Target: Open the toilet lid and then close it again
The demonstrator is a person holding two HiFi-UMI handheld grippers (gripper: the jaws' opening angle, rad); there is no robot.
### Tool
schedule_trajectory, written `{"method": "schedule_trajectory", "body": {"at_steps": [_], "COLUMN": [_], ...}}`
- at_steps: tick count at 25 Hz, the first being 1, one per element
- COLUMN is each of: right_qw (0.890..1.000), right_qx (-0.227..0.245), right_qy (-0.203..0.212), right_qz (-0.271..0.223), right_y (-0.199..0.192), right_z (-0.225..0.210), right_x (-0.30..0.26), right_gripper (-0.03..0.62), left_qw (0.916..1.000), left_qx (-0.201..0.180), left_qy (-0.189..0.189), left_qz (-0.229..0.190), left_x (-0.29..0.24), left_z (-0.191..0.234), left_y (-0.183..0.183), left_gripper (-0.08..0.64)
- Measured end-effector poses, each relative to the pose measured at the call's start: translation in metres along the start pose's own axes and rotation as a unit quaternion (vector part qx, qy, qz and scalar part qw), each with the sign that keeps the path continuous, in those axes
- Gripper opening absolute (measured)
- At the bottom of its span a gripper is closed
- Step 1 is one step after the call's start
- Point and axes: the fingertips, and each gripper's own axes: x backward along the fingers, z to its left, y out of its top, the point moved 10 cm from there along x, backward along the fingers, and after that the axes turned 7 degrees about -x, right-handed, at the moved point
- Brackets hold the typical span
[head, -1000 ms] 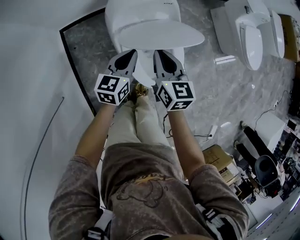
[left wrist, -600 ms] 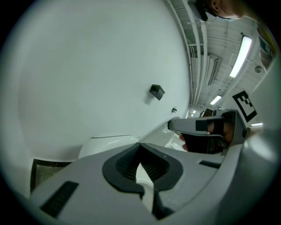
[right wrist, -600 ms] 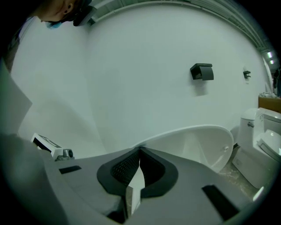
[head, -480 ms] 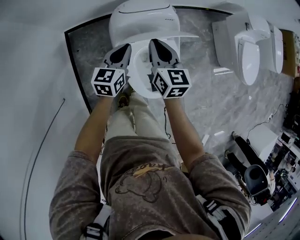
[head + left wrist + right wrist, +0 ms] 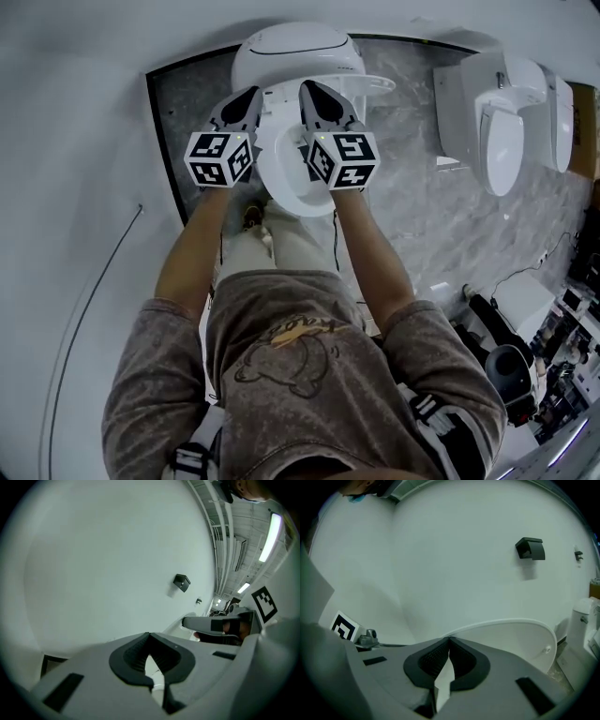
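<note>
In the head view a white toilet (image 5: 298, 52) stands at the top. Its lid (image 5: 361, 84) is lifted and shows edge-on above the open seat (image 5: 286, 183). My left gripper (image 5: 251, 94) and right gripper (image 5: 309, 89) point side by side at the lid's front edge, both with jaws shut and nothing between them. The right gripper view shows the lid's underside (image 5: 511, 639) curving just past the shut right gripper (image 5: 449, 639); whether it touches is hidden. The left gripper (image 5: 149, 634) faces bare white wall, with the right gripper (image 5: 220, 625) beside it.
A second white toilet (image 5: 502, 122) stands to the right on the marble floor. A black border strip (image 5: 164, 141) edges the floor at the left. A black fixture (image 5: 530, 549) hangs on the wall. Boxes and equipment (image 5: 525, 356) crowd the lower right.
Both grippers have moved up and towards the tank together. The lid, which lay low over the bowl, has swung up to stand edge-on, uncovering the seat.
</note>
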Motion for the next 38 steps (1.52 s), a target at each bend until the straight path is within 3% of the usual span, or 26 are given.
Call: {"method": "schedule_trajectory", "body": {"at_steps": [9, 24, 29, 38], "right_qw": [1.000, 0.999, 0.999, 0.999], "right_qx": [-0.008, -0.016, -0.013, -0.007], "right_qy": [-0.002, -0.024, -0.027, -0.030], "right_qz": [-0.010, -0.020, -0.019, -0.013], "right_y": [0.017, 0.012, 0.014, 0.015], "right_z": [-0.005, -0.006, -0.005, -0.004], "right_x": [0.004, 0.028, 0.032, 0.045], "right_gripper": [0.028, 0.028, 0.028, 0.028], "left_qw": [0.9996, 0.9983, 0.9986, 0.9985], "left_qx": [-0.026, -0.057, -0.050, -0.046], "left_qy": [-0.003, -0.001, -0.016, -0.020], "left_qz": [-0.006, -0.014, -0.006, 0.022], "left_x": [-0.001, -0.001, -0.011, -0.051], "left_z": [-0.004, -0.001, 0.002, 0.019], "left_y": [0.015, 0.033, 0.034, 0.033], "left_gripper": [0.005, 0.010, 0.193, 0.213]}}
